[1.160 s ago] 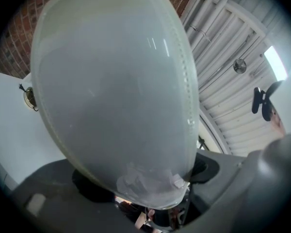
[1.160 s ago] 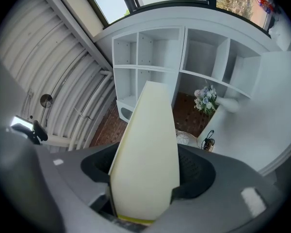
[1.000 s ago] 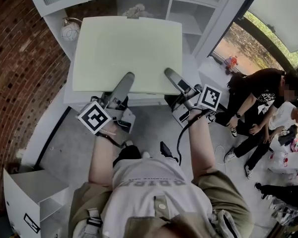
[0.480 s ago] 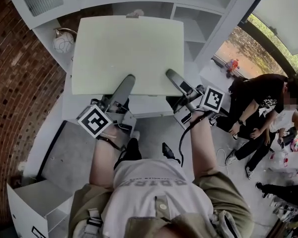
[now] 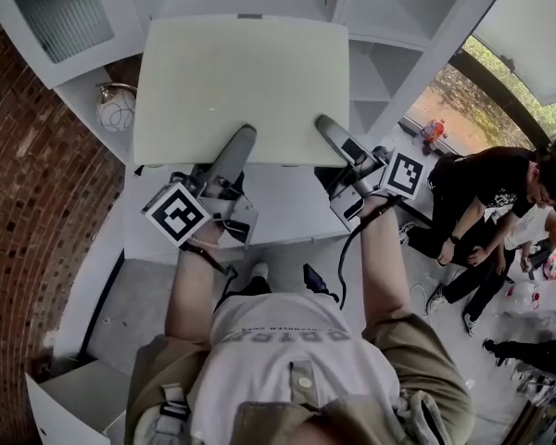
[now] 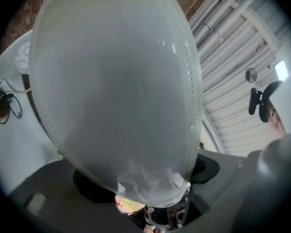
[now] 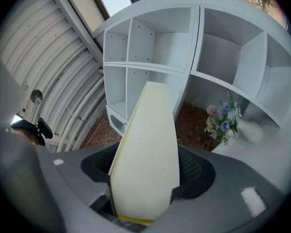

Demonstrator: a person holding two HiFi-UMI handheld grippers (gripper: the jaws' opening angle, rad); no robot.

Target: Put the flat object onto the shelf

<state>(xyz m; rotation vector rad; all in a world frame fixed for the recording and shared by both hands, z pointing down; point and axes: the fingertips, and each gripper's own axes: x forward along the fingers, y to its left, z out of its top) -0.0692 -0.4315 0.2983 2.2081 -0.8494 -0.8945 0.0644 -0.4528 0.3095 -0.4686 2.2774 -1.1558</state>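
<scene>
The left gripper [image 5: 242, 141] and the right gripper [image 5: 325, 126] are both clamped on the near edge of the flat board [image 5: 241, 77], which lies ahead of the fingers, face up, with its far edge toward the white shelf [image 5: 390, 58], both hands equally near.

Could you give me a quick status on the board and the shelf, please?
Left gripper and right gripper shut on near edge of flat board. Board in front of white shelf, not yet placed. Flowers in one compartment.
</scene>
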